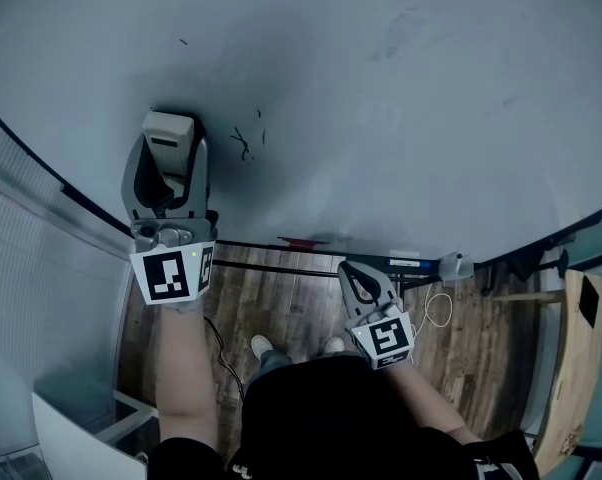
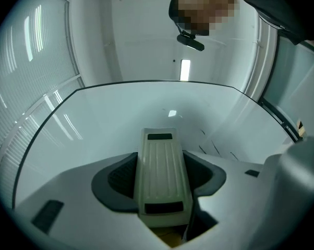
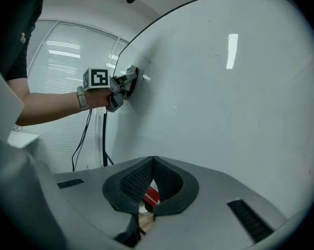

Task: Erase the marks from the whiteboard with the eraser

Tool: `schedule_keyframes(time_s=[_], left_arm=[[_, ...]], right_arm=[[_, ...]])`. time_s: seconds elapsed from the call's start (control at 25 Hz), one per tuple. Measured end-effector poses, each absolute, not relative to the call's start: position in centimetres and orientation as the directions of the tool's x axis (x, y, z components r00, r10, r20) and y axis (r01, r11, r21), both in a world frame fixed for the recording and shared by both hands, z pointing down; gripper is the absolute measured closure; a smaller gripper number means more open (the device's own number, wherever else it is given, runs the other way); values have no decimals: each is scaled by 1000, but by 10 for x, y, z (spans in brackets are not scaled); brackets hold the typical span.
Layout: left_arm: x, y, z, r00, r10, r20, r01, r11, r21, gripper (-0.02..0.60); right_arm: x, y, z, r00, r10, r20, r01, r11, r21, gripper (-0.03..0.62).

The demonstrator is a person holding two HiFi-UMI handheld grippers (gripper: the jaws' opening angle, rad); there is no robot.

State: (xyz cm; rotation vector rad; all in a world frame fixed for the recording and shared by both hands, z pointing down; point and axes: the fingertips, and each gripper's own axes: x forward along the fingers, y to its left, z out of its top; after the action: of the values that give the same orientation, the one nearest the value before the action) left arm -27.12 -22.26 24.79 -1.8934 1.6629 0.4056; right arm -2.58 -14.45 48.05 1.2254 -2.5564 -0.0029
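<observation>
My left arm stretched forward, left gripper point(image 1: 169, 165) up at whiteboard point(image 1: 401, 98). Its jaws clamped on both sides of eraser point(image 2: 162, 177), gripped lengthwise. Eraser's front end at board surface, just left of small black marks point(image 1: 244, 142). My right arm bent low near waist; right gripper point(image 3: 153, 161) pointing at board's lower edge, jaws pressed together, nothing between them.

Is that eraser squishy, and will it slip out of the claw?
Probably stiff: the eraser looks straight and boxy squeezed in the left claw. Probably light, since one claw holds it up. Textured pads on both sides should curb slipping.
</observation>
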Motion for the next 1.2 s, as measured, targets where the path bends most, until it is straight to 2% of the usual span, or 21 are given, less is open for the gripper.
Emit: schedule_keyframes(time_s=[0.32,0.6,0.8,0.92,1.2], left_arm=[[-277,-227,340,131,-891,-435,-986,-71,-152,314],[-241,-226,386,165,-932,-322,-975,-104,-197,316],[-223,-224,372,151,-927,-343,-984,-108,-140,322],[-211,-223,350,171,-906,-386,-978,-109,-177,321],[-193,-220,255,179,-854,-488,-980,-112,-164,321]], right_arm=[[-27,-138,484,-593,-755,280,-754,643,137,566],[-22,-134,486,-585,-759,286,-758,637,140,566],[-14,-135,486,-572,-771,279,-771,622,138,565],[-9,-136,483,-570,-776,271,-776,617,134,565],[1,-140,472,-567,-787,242,-784,606,136,566]])
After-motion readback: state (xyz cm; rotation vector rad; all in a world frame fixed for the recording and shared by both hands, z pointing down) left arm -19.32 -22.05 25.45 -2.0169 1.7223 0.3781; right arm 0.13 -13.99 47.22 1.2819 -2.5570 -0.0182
